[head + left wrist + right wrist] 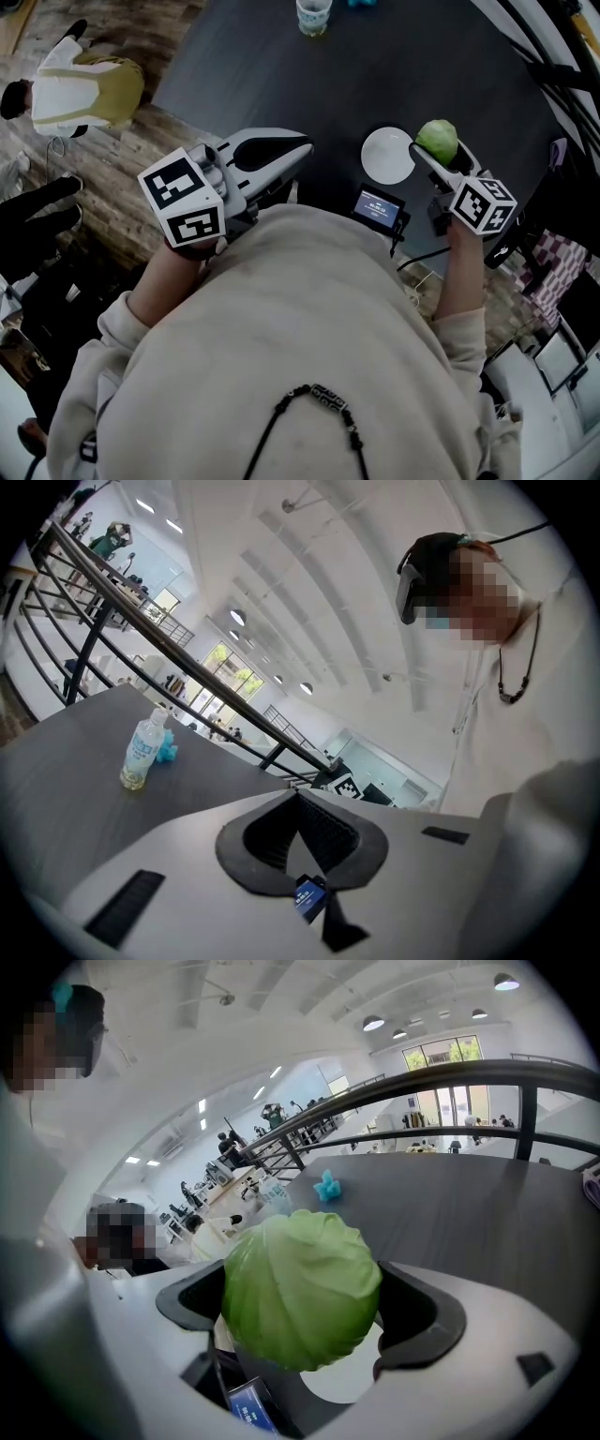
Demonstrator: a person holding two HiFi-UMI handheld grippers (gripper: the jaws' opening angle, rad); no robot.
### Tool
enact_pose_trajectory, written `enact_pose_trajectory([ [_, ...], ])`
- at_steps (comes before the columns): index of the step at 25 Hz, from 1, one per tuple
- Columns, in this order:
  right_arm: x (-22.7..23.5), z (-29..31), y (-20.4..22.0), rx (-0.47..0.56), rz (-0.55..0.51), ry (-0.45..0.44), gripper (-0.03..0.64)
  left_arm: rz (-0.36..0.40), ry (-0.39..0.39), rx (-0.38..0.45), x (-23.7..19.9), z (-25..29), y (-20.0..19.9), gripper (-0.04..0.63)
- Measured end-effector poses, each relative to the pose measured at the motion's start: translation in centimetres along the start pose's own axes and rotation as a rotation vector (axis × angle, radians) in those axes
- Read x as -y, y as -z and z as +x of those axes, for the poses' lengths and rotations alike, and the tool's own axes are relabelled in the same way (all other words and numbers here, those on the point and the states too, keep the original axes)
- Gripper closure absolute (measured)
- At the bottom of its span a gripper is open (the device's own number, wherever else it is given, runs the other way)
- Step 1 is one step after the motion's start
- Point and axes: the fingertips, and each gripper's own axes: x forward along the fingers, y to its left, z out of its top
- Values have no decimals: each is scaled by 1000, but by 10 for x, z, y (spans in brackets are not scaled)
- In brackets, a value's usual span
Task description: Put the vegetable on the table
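A round green cabbage (437, 141) is clamped in my right gripper (431, 157), held in the air just right of a white plate (388, 156) on the dark table (281, 66). In the right gripper view the cabbage (300, 1288) fills the space between the black pads, with the plate (349, 1378) showing underneath. My left gripper (286, 153) hovers over the table's near left edge. In the left gripper view, the left gripper (298, 799) has its jaws shut together on nothing.
A plastic bottle (313, 16) and a small blue object (169, 750) stand at the table's far side. A small screen device (378, 208) sits by the near edge. A person in a yellow top (80, 89) is on the wooden floor to the left.
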Motion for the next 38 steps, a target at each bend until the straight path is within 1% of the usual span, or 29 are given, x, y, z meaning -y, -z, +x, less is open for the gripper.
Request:
enact_pose_trajectory([
  [12,16,35,44,-128,-29,30,129,-16,-44,20,-5,-19,7,589],
  [21,50,67,98,-301,-79,61,129,-25,-68,24,-10,-21,14,589],
  [27,74,90,143,-424,-84,91,130,-36,-94,26,-10,-24,20,589],
  [30,79,98,160,-472,-130,93,130,-41,-105,30,-10,-26,23,589],
  [35,83,103,158,-488,-185,124,130,-46,-111,32,-11,-27,28,589],
  [38,86,103,162,-532,-312,177,130,-45,-112,35,-10,-27,27,589],
])
